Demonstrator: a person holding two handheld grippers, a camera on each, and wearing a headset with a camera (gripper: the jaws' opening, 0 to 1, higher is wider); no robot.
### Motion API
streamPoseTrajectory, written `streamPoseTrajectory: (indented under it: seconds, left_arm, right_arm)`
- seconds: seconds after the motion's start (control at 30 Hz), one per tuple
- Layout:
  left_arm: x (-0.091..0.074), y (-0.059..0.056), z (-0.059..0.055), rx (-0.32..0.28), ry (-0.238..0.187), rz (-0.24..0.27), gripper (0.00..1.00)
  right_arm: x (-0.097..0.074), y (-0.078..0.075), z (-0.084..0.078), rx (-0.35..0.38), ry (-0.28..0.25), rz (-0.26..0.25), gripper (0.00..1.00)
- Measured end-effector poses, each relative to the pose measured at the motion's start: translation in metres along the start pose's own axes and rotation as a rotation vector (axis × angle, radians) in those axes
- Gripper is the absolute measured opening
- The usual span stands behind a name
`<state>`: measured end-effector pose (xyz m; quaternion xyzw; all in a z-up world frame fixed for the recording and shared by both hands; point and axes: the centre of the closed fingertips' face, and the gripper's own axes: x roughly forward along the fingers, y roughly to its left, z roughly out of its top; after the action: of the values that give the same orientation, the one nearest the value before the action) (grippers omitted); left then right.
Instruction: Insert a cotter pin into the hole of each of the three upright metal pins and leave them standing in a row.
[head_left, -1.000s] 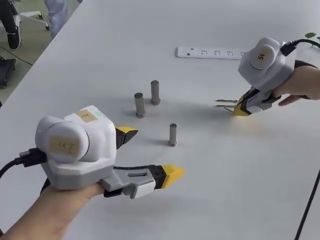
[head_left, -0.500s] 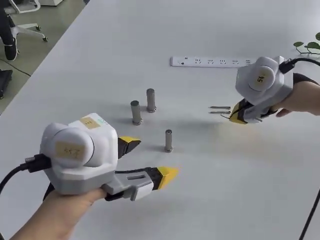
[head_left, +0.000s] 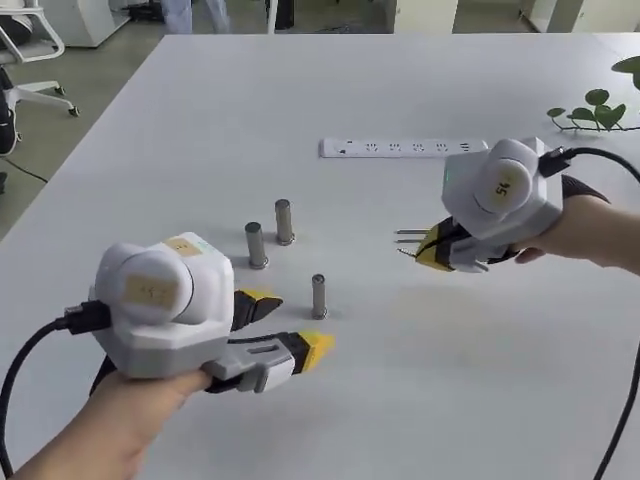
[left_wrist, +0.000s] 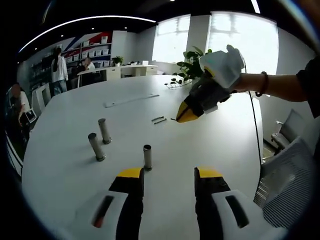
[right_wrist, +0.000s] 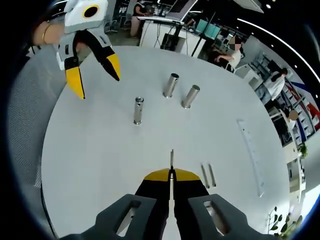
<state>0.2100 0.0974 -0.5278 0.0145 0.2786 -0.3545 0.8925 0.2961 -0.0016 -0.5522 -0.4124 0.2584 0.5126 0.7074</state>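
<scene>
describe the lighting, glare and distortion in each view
Head view: soft even light, faint shadows beside the metal pins, little distortion. Left gripper view: windows blown out white, table bowed by the fisheye. Right gripper view: same bowing, yet the cotter pin in the right tongs is sharp.

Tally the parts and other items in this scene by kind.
Upright metal pins: 3
Cotter pins: 3 (1 held in the right tool, 2 lying on the table)
Power strip: 1
Total: 7
</scene>
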Motion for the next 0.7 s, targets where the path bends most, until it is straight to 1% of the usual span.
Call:
streamPoseTrajectory:
  seconds: [0.03, 0.1, 0.2, 0.23, 0.3, 0.33, 0.37, 0.4, 0.47, 0.6, 0.7]
  left_arm:
    - [0.0, -0.001, 0.005, -0.031, -0.024, -0.01, 0.36]
    - [-0.001, -0.002, 0.009, -0.047, -0.038, -0.009, 0.34]
    - [0.0, -0.005, 0.011, -0.044, -0.028, -0.016, 0.33]
    - [0.0, -0.006, 0.011, -0.043, -0.022, -0.021, 0.32]
    - [0.0, -0.009, 0.011, -0.047, -0.018, -0.035, 0.29]
    - [0.001, -0.012, 0.012, -0.062, -0.018, -0.052, 0.29]
    - [0.001, -0.014, 0.013, -0.073, -0.016, -0.066, 0.29]
    - [0.001, -0.016, 0.014, -0.092, -0.018, -0.076, 0.27]
    - [0.001, -0.018, 0.016, -0.102, -0.02, -0.094, 0.25]
    - [0.003, -0.019, 0.019, -0.129, -0.012, -0.103, 0.22]
    - [0.003, -0.024, 0.023, -0.168, -0.023, -0.129, 0.21]
  right_arm:
    - [-0.002, 0.002, 0.003, 0.0, -0.006, 0.001, 0.0]
    - [-0.008, 0.01, 0.012, -0.029, -0.026, -0.005, 0.0]
    - [-0.012, 0.017, 0.02, -0.056, -0.045, -0.007, 0.0]
    - [-0.013, 0.022, 0.023, -0.067, -0.049, 0.002, 0.0]
    - [-0.015, 0.026, 0.03, -0.116, -0.067, -0.001, 0.0]
    - [-0.017, 0.032, 0.034, -0.127, -0.071, 0.007, 0.0]
    - [-0.019, 0.034, 0.036, -0.135, -0.075, 0.006, 0.0]
    - [-0.021, 0.037, 0.039, -0.159, -0.077, 0.004, 0.0]
    - [-0.023, 0.042, 0.041, -0.18, -0.074, 0.013, 0.0]
    - [-0.028, 0.05, 0.047, -0.183, -0.095, 0.035, 0.0]
    - [-0.031, 0.056, 0.052, -0.198, -0.108, 0.038, 0.0]
